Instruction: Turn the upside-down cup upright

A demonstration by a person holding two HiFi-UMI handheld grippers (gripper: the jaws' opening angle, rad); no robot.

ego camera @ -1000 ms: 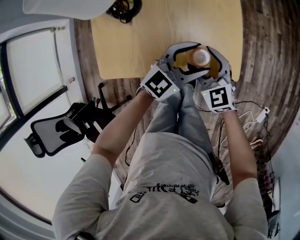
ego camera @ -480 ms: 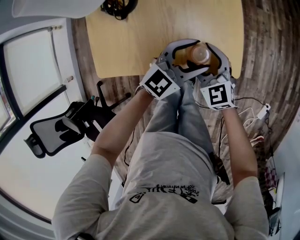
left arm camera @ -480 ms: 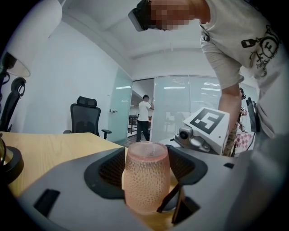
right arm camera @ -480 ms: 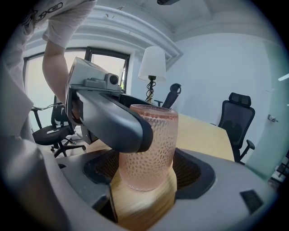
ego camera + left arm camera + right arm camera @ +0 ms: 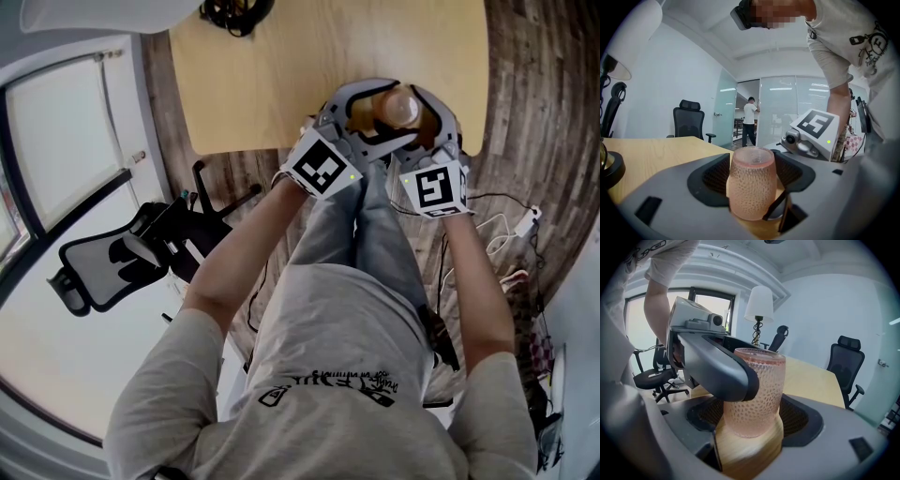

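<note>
Fingers (image 5: pixel 712 174) of your left gripper (image 5: pixel 751 197) clasp the pink dimpled glass cup (image 5: pixel 759 394), apparently base-up on the pale wooden table (image 5: pixel 281 75) between them, with the jaws of your right gripper (image 5: pixel 754 422) apart around it; lift, then roll it mouth-up.

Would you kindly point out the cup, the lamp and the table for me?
cup (image 5: pixel 751 187): left gripper view, middle of its dimpled wall.
lamp (image 5: pixel 759 304): right gripper view, middle of its white shade.
table (image 5: pixel 281 75): head view, bare part of its wooden top.
</note>
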